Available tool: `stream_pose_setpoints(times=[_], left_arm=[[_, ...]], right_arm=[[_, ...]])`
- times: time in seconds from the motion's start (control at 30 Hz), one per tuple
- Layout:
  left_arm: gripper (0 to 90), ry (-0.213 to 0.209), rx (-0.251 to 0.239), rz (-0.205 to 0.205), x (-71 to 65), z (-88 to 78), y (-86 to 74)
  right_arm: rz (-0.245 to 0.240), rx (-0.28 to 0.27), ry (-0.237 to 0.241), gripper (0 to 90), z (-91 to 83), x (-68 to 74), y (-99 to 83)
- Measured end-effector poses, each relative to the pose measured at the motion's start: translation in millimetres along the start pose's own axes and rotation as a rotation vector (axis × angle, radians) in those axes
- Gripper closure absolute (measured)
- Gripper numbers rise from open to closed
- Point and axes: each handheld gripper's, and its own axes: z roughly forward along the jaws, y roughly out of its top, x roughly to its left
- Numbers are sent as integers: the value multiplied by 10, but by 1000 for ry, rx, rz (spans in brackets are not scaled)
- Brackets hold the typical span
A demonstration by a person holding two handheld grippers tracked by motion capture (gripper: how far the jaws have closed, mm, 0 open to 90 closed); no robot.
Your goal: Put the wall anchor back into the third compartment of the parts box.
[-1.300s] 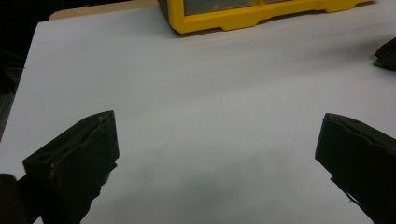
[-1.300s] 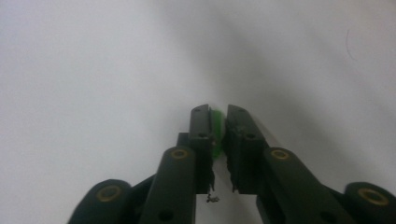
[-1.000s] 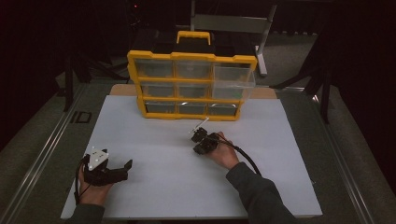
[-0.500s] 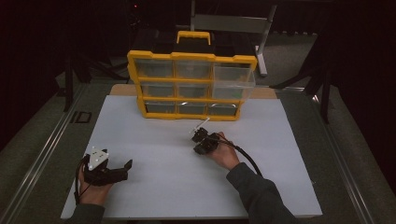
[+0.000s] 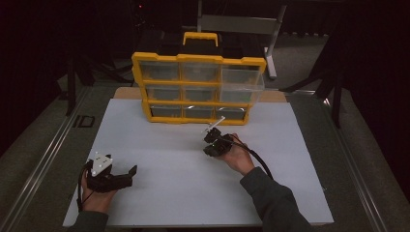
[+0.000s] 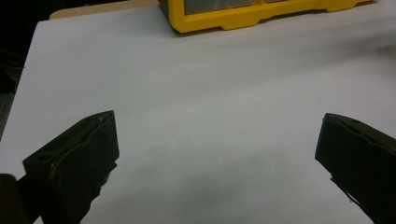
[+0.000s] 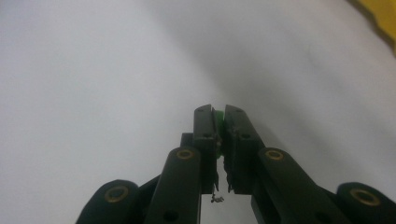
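The right hand-held gripper (image 5: 209,137), clamped on a small green piece (image 7: 218,116), has lifted slightly off the bench (image 5: 169,193) toward the yellow drawer organizer (image 5: 198,87); the left hand-held gripper (image 5: 126,175) rests, jaws apart.

Glossy yellow plastic organizer (image 5: 199,89), matt white sheet (image 5: 159,145)

A dim room surrounds the white-topped table (image 5: 159,145), with a metal stand (image 5: 270,43) behind it.
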Motion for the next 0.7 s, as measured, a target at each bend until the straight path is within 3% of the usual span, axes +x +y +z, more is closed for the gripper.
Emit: stream_pose_setpoints(times=[0.37,0.7], left_arm=[[1,-1,-2,-1,-1,-2,1],[1,-1,-1,0,-2,-1,1]], right_arm=[[10,-39,18,841,-279,1,9],[16,-50,33,841,-404,-16,-3]])
